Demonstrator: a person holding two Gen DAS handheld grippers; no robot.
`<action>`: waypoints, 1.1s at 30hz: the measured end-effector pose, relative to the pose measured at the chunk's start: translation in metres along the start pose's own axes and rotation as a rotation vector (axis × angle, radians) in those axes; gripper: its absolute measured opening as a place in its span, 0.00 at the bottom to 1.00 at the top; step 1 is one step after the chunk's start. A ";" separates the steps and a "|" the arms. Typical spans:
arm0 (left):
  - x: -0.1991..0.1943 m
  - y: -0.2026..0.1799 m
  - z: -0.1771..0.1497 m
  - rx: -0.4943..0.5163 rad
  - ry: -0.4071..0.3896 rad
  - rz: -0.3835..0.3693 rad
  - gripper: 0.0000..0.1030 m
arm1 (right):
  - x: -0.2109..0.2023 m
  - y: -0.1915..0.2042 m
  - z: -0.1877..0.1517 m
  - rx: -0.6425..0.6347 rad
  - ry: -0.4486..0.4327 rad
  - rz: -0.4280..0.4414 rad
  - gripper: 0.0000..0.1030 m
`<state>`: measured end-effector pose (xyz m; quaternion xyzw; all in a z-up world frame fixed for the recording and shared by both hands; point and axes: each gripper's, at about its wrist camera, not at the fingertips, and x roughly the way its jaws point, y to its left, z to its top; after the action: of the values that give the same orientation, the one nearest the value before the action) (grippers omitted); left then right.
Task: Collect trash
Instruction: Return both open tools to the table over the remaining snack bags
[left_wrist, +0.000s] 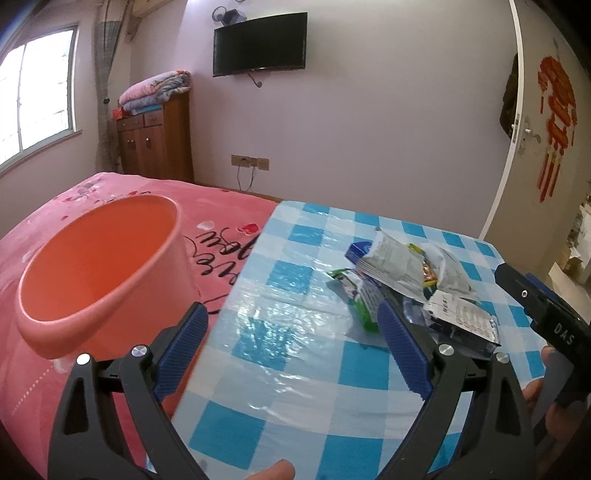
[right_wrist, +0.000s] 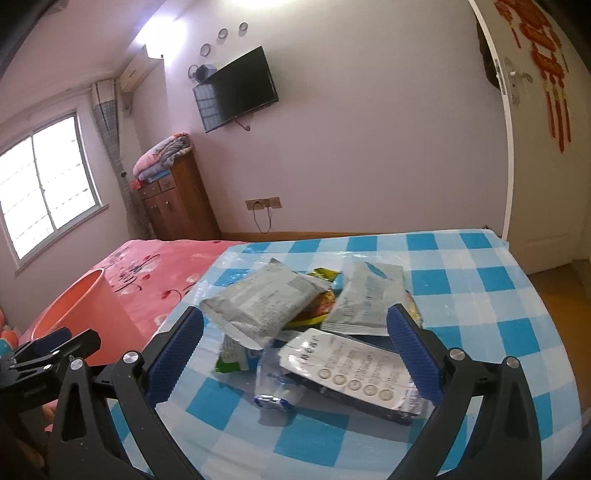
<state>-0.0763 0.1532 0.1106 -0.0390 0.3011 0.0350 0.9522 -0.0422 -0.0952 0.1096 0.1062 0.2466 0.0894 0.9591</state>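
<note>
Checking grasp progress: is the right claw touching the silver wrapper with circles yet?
Cannot tell. In the right wrist view the open right claw frames the flat silver foil wrapper printed with circles, but any gap is unclear.

Wrappers (right_wrist: 314, 325) lie heaped on the table (right_wrist: 480, 295); bucket (left_wrist: 99, 273) on the bed (left_wrist: 229, 206) to its left.

Spread right gripper (right_wrist: 295, 343) over heaped wrappers (right_wrist: 295, 325)
</note>
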 end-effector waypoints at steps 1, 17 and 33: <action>0.002 -0.004 -0.001 0.006 0.005 -0.002 0.90 | 0.000 -0.003 -0.001 -0.003 -0.004 -0.004 0.95; 0.014 -0.041 -0.011 0.066 0.056 -0.052 0.90 | 0.009 -0.042 -0.012 0.009 0.027 -0.074 0.95; 0.035 -0.083 0.001 0.198 0.094 -0.129 0.90 | 0.025 -0.098 -0.018 0.141 0.132 -0.084 0.95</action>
<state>-0.0401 0.0727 0.0955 0.0343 0.3444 -0.0582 0.9364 -0.0178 -0.1804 0.0582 0.1569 0.3193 0.0384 0.9338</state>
